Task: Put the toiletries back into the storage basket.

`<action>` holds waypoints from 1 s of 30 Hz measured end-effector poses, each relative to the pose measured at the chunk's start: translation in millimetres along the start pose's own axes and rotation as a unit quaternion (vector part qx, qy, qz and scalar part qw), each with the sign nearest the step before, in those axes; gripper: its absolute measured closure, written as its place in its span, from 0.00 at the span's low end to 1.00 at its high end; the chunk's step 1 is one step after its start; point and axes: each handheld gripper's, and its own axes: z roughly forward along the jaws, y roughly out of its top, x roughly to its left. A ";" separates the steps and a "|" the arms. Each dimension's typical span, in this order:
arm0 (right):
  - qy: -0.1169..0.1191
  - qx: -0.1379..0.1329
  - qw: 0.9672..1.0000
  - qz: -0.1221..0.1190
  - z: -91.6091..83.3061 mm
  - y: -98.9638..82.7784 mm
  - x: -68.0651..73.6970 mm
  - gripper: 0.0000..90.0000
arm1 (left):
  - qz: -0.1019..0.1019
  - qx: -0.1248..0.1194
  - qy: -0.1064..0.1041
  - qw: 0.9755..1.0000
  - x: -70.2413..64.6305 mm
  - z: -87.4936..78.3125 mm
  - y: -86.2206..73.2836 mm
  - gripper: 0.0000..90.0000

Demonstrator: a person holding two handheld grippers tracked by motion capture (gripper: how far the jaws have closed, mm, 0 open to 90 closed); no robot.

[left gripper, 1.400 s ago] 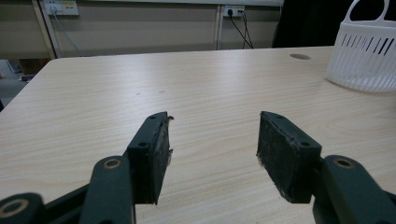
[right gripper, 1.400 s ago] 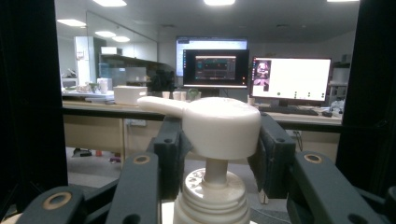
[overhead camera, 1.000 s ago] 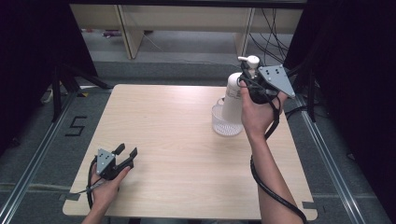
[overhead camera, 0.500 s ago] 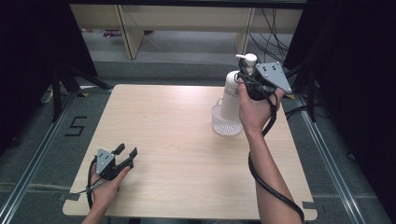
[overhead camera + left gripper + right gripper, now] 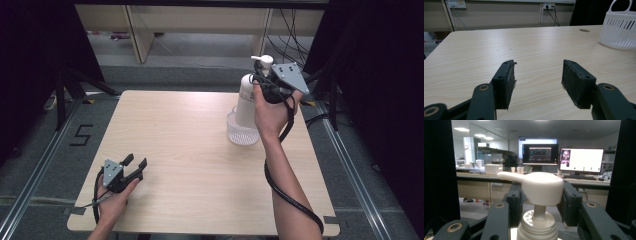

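Item: pump bottle (image 5: 246,100), white, upright, its base sunk in the white basket (image 5: 243,132) at the right far part of the desk (image 5: 190,165). Whether the base rests on the basket floor cannot be told. In the right gripper view the pump head (image 5: 537,186) is seen between the two black jaws, spout turned to that view's left.

Right gripper (image 5: 262,82): jaws clenched on the pump bottle just under the pump head, half parted to the bottle's width. Against the pictures of a second and half a second ago, the grip is unchanged and the bottle is found at the same place over the basket; only a slight shift of the hand is noted. Judgement: the bottle is being held steady at the basket, either just seated or about to be lifted out; release or lift is not yet done.

Left gripper (image 5: 131,170): laid low at the near left of the desk, well apart from the basket, jaws released with nothing between them, as the left gripper view shows over bare wood. No change of place is noted since the earlier pictures. The basket (image 5: 620,30) is seen far off at that view's right edge.
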 end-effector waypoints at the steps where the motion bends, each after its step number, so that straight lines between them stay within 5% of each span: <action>1: -0.001 0.000 1.000 0.002 1.0 -0.3 0.3 0.67 | 0.000 0.000 0.000 1.000 0.0 0.0 0.0 0.48; 30: -0.004 0.021 1.000 0.006 16.5 -9.5 -1.8 0.67 | -0.001 -0.006 -0.005 1.000 0.6 1.1 -0.4 0.48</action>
